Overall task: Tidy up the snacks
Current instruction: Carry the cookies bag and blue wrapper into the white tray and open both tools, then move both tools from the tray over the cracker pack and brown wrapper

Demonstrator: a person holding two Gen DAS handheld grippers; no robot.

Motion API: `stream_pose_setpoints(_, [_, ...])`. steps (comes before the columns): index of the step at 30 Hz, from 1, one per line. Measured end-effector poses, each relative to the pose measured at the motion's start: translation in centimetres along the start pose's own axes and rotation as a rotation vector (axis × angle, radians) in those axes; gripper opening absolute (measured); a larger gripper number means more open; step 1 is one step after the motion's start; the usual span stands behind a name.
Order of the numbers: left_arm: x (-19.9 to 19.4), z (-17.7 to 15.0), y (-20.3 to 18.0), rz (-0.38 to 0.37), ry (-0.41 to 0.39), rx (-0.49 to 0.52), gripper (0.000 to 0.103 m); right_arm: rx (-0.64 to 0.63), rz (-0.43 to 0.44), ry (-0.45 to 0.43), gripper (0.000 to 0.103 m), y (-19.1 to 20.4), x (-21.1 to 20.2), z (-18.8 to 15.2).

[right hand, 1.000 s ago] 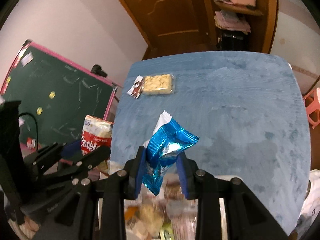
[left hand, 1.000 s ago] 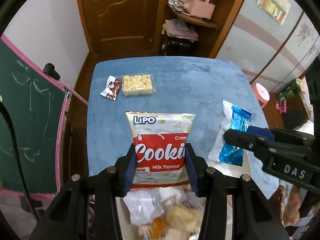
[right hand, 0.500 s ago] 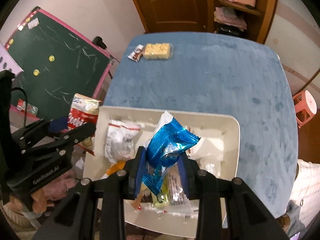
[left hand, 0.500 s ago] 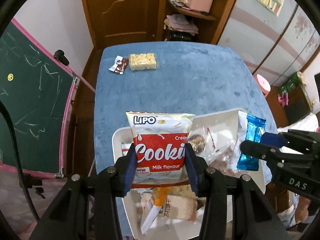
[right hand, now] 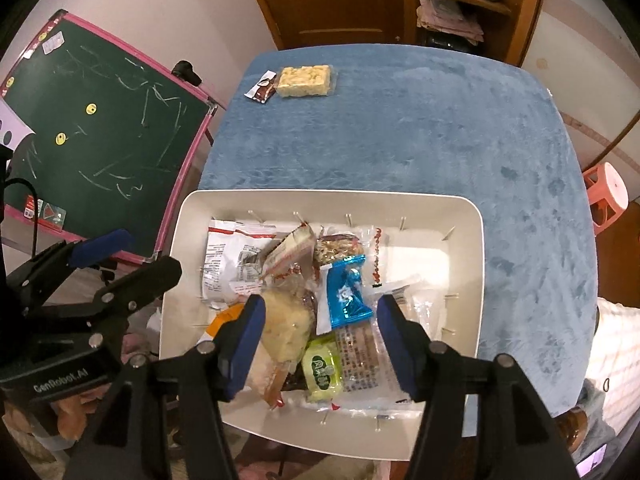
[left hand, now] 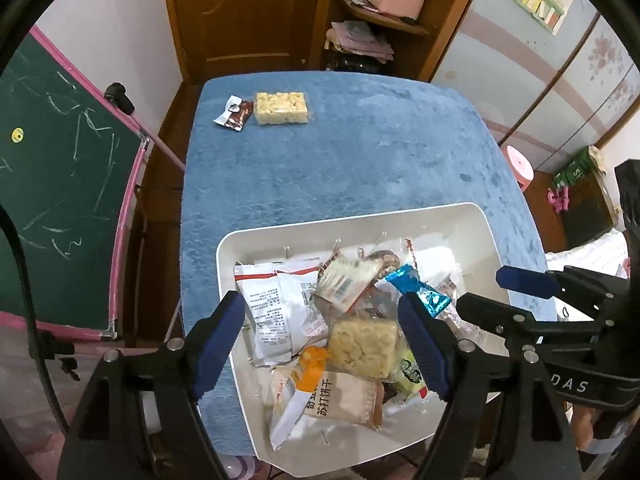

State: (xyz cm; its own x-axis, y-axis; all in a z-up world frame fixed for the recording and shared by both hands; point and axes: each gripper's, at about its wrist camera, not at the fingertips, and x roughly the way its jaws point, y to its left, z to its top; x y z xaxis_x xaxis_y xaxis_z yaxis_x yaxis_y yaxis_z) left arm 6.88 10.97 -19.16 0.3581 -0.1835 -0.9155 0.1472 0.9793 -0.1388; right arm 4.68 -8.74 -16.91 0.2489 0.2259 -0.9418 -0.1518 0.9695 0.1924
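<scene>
A white tray [left hand: 280,236] at the near end of the blue table holds several snack packets; it also shows in the right wrist view [right hand: 476,280]. The blue foil packet [right hand: 346,298] lies among them, also seen in the left wrist view [left hand: 420,290]. A red-and-white packet [left hand: 280,304] lies face down at the tray's left. My left gripper [left hand: 320,344] is open and empty above the tray. My right gripper [right hand: 320,332] is open and empty above the tray. A yellow puffed-rice bar [left hand: 282,108] and a small brown packet [left hand: 236,114] lie at the table's far left.
A green chalkboard [right hand: 100,120] with a pink frame stands left of the table. A pink stool [right hand: 608,196] stands to the right. A wooden door and shelves [left hand: 376,20] are beyond the far edge. Bare blue tabletop [left hand: 360,168] lies between the tray and the far snacks.
Both grippers opened over the tray. The cookie bag left my left gripper and the blue foil packet left my right gripper and now lies in the tray. Both cameras rose and drew back.
</scene>
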Motion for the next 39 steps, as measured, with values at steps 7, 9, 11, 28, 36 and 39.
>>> stream_pose_setpoints(7, [-0.8,-0.2,-0.1,0.027,-0.029,0.021,0.078,-0.012,-0.012,-0.014,0.059,0.6,-0.4,-0.3])
stream_pose_setpoints(9, [-1.0,-0.3,-0.1,0.033,-0.036,0.027,0.078,-0.016,-0.012,-0.015,0.059,0.8,-0.4,-0.3])
stream_pose_setpoints(11, [-1.2,-0.4,-0.2,0.037,-0.040,0.030,0.078,-0.021,-0.013,-0.015,0.059,1.0,-0.4,-0.2])
stream_pose_setpoints(28, [-2.4,0.1,0.9,0.094,-0.069,0.050,0.078,-0.116,-0.054,-0.042,0.059,3.2,-1.0,1.4])
stream_pose_setpoints(36, [-5.4,4.9,3.0,0.199,-0.165,0.106,0.080,-0.237,-0.118,-0.148,0.059,4.1,-4.7,6.8])
stream_pose_setpoints(39, [-6.1,7.6,3.6,0.229,-0.193,0.141,0.083,-0.288,-0.137,-0.194,0.059,4.3,-6.3,9.8])
